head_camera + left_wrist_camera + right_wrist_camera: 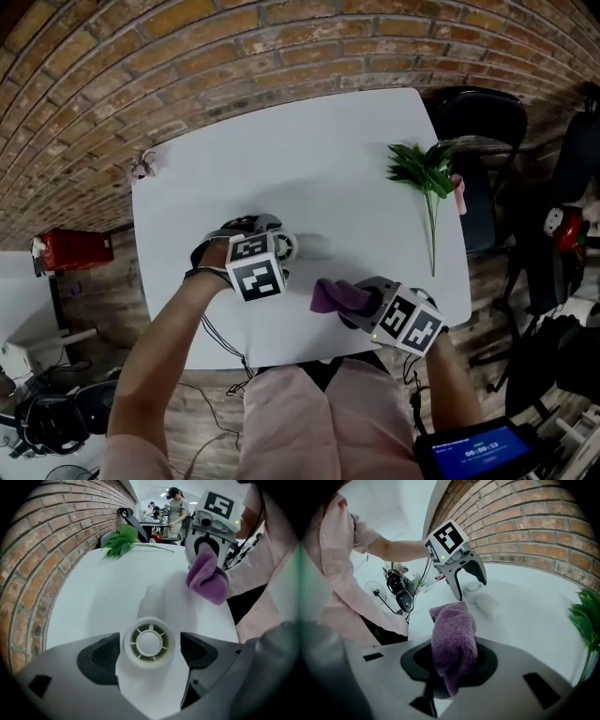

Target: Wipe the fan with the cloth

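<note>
Two grippers are ready, but no wiping seems done: the left gripper [468,584] has its fingers wide apart around the fan [149,641] on the counter [281,150], while the right gripper [361,302] clamps the cloth [453,644] nearby.

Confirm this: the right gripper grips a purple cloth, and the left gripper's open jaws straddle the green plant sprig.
Wrong in one respect. The left gripper's open jaws straddle the small white fan, not the green plant sprig, which lies far across the table, as the left gripper view shows. The right gripper does grip the purple cloth.
</note>
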### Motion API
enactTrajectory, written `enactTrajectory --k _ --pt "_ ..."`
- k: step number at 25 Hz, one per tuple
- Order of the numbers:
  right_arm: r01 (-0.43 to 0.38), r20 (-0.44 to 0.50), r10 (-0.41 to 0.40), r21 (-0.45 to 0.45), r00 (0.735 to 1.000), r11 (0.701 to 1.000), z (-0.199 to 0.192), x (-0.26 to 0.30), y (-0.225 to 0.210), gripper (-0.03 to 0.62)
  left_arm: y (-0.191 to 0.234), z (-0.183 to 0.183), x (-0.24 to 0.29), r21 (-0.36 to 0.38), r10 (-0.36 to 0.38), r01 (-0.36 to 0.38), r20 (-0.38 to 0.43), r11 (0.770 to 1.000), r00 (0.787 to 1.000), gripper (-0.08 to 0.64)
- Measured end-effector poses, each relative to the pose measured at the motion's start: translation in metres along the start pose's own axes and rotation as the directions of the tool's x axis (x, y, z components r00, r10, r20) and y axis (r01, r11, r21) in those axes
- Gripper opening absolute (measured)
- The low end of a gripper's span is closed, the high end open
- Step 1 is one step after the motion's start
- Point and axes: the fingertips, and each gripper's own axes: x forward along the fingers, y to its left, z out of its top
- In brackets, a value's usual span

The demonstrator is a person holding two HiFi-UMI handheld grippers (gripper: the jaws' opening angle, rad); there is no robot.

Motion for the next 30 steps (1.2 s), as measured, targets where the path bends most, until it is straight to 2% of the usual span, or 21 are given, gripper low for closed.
enactTrajectory --k 4,12,15,19,22,25,30 --pt "0.006 -0.01 -0.005 0.073 1.0 0.997 0.012 0.026 -0.008 0.081 0.003 -0.001 0.008 0.051 -0.018 0.019 -0.015 0.999 1.0 0.367" --pt "0.088 -0.03 -0.083 0.23 0.996 0.969 0.037 0.059 -0.036 0.081 0.002 0.001 0.009 0.044 -0.056 0.055 0.025 0.998 0.998 0.368" --pt "0.114 -0.037 -0.108 0.302 0.993 0.946 0.043 0.067 -0.044 0.08 0.002 0.0 0.009 0.048 -0.068 0.067 0.029 0.997 0.997 0.368" --pt "0.129 0.009 -0.145 0.399 0.989 0.908 0.043 0.075 -0.051 0.078 0.002 -0.002 0.009 0.051 -0.068 0.066 0.033 0.996 0.997 0.368" --pt "0.15 -0.011 -0.163 0.461 0.987 0.874 0.04 0.064 -0.054 0.077 0.001 -0.002 0.01 0.056 -0.067 0.065 0.033 0.996 0.997 0.368" --pt "0.165 -0.019 -0.179 0.492 0.984 0.855 0.035 0.054 -0.061 0.077 0.001 -0.002 0.01 0.06 -0.067 0.065 0.023 0.996 0.997 0.368" --pt "0.187 -0.02 -0.206 0.508 0.978 0.841 0.024 0.04 -0.069 0.077 0.001 -0.002 0.01 0.062 -0.068 0.067 0.014 0.996 0.998 0.368"
